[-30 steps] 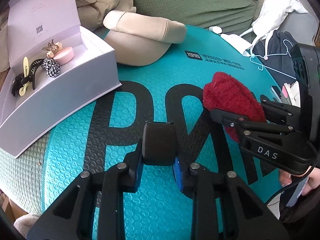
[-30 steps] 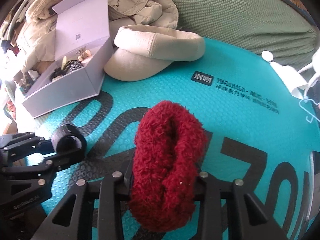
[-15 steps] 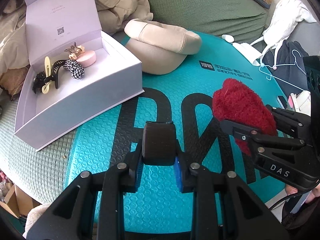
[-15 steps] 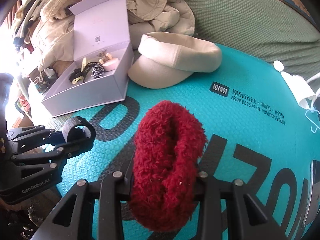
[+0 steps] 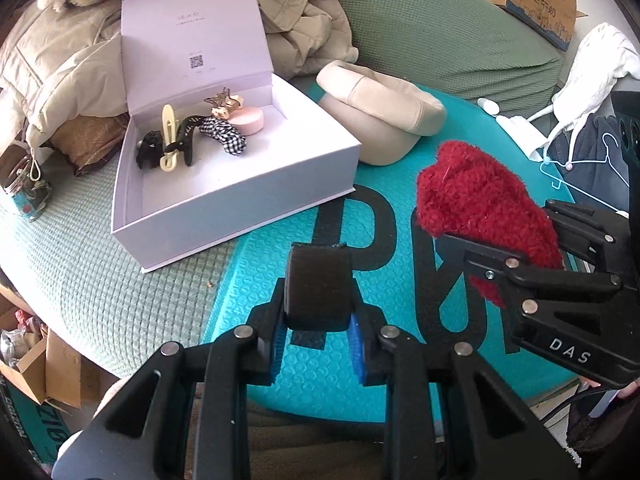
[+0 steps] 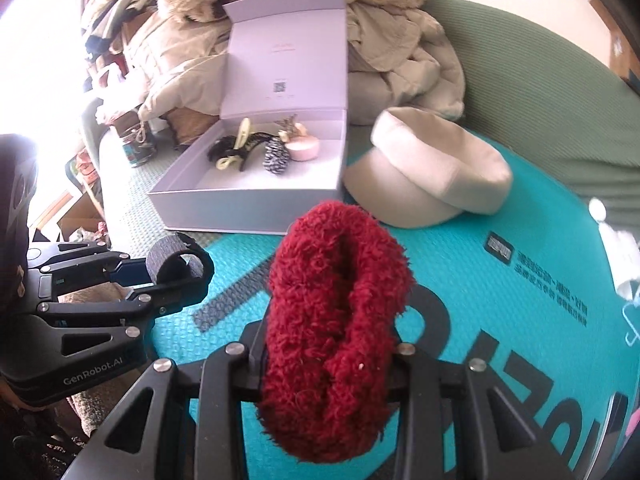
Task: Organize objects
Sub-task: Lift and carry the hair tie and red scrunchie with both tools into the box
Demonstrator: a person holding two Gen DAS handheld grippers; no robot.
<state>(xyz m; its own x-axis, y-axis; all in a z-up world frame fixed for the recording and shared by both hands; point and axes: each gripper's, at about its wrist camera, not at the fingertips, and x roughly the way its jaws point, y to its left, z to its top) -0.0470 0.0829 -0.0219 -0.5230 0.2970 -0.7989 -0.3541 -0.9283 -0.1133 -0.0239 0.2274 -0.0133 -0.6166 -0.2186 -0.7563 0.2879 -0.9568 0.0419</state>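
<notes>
- Left wrist view: the left gripper (image 5: 318,332) is squeezed tight on a black band (image 5: 318,286). The band sticks up between its blue pads (image 5: 356,346).
- Up high over the teal mat (image 5: 256,280), the band touches only the pads.
- Ahead and to the left of this gripper sits the pale open box (image 5: 240,196). Its lid stands up at the back.
- Inside the box, at the far end, lie a black clip (image 5: 150,154), a cream clip (image 5: 169,138), a checked bow (image 5: 226,138) and a pink round case (image 5: 250,120).
- Just past the box, ahead of the gripper, a beige cap (image 5: 384,120) rests on the mat.
- Off to the right, the right gripper (image 5: 516,248) holds a fluffy red scrunchie (image 5: 480,208).
- Right wrist view: the right gripper (image 6: 326,354) is closed on the red scrunchie (image 6: 336,320), which bulges up between its fingers.
- From here the box (image 6: 248,204) is ahead and a bit left, the cap (image 6: 436,168) ahead and right.
- Low on the left is the left gripper (image 6: 172,280), and the black band (image 6: 170,258) shows as a loop in it.
</notes>
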